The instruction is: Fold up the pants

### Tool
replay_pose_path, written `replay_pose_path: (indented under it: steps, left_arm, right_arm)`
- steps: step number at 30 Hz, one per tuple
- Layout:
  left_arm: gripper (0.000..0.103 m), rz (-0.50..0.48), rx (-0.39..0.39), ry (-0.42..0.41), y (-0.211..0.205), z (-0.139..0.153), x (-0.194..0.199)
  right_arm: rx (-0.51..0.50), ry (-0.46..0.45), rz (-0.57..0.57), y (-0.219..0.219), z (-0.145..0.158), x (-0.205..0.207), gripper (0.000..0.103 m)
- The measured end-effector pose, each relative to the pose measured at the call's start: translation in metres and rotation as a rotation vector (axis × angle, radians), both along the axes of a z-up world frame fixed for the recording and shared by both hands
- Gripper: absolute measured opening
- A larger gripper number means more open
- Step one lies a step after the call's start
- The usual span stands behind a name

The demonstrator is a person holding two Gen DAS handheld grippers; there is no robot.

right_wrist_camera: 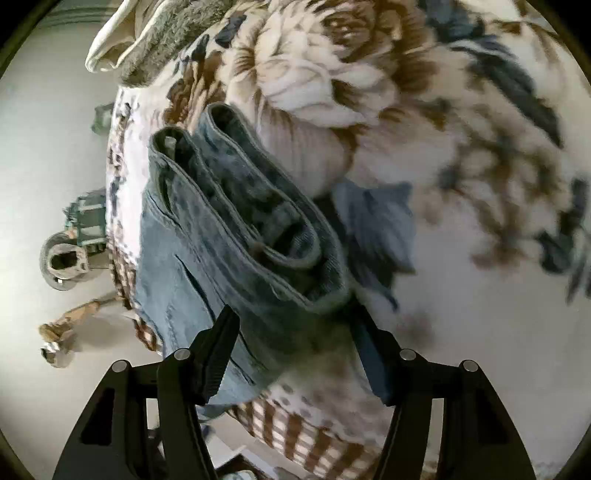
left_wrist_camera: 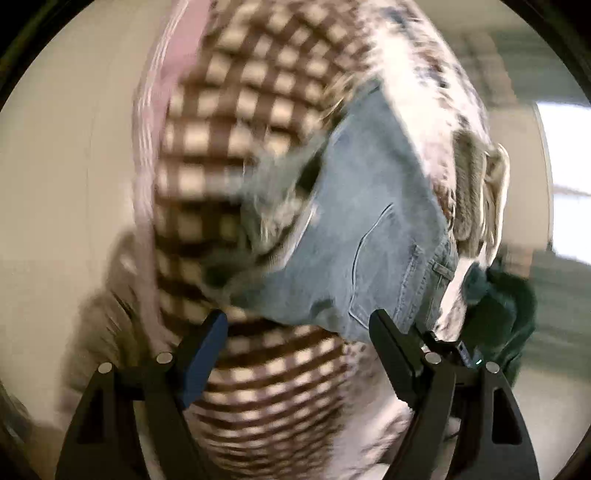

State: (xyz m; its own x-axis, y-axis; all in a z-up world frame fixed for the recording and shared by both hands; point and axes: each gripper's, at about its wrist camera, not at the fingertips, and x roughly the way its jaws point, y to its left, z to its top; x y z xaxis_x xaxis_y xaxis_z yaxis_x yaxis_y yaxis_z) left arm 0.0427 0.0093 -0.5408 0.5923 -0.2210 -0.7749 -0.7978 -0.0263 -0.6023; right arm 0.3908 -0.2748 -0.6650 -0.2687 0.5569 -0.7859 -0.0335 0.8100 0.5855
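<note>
Light blue jeans [left_wrist_camera: 373,229] lie folded on a bed cover; the left wrist view shows a back pocket and belt loop. My left gripper [left_wrist_camera: 299,328] is open just short of the jeans' near edge, holding nothing. In the right wrist view the jeans [right_wrist_camera: 236,236] form a stack of folded layers with rounded fold edges. My right gripper [right_wrist_camera: 295,332] is open, its fingers on either side of the near end of the stack, not closed on it.
The bed cover has a brown check part [left_wrist_camera: 229,122] and a brown and blue floral part [right_wrist_camera: 424,110]. A grey towel [right_wrist_camera: 173,33] lies at the far edge. Shoes [right_wrist_camera: 66,258] and small items sit on the pale floor [right_wrist_camera: 44,155].
</note>
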Motion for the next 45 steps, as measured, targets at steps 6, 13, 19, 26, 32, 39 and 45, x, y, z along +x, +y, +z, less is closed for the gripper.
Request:
replay_pose_path:
  steps: [6, 13, 19, 26, 32, 39, 45]
  left_arm:
    - [0.078, 0.116, -0.074, -0.021, -0.005, -0.031, 0.019]
    - [0.076, 0.287, -0.132, -0.050, 0.011, -0.044, 0.012]
    - [0.029, 0.280, -0.018, -0.074, 0.017, -0.029, 0.009]
    - [0.029, 0.071, 0.179, -0.183, 0.034, -0.007, 0.021]
    - [0.050, 0.184, 0.021, -0.222, 0.038, -0.057, 0.010]
    - [0.060, 0.179, 0.068, -0.148, 0.041, -0.055, 0.031]
    - [0.024, 0.097, 0.174, -0.116, 0.040, -0.022, 0.043]
  right_arm:
    - [0.063, 0.030, -0.089, 0.018, -0.018, 0.010, 0.063]
    - [0.149, 0.056, -0.171, 0.017, 0.000, 0.006, 0.036]
    - [0.175, 0.049, -0.137, 0.018, 0.018, 0.004, 0.035]
    - [0.124, 0.042, -0.042, 0.023, -0.010, 0.009, 0.048]
    - [0.220, 0.099, -0.096, 0.027, -0.034, 0.008, 0.074]
    - [0.209, 0.054, -0.092, 0.052, -0.031, 0.005, 0.079]
    - [0.096, -0.012, -0.095, 0.060, -0.005, -0.003, 0.036]
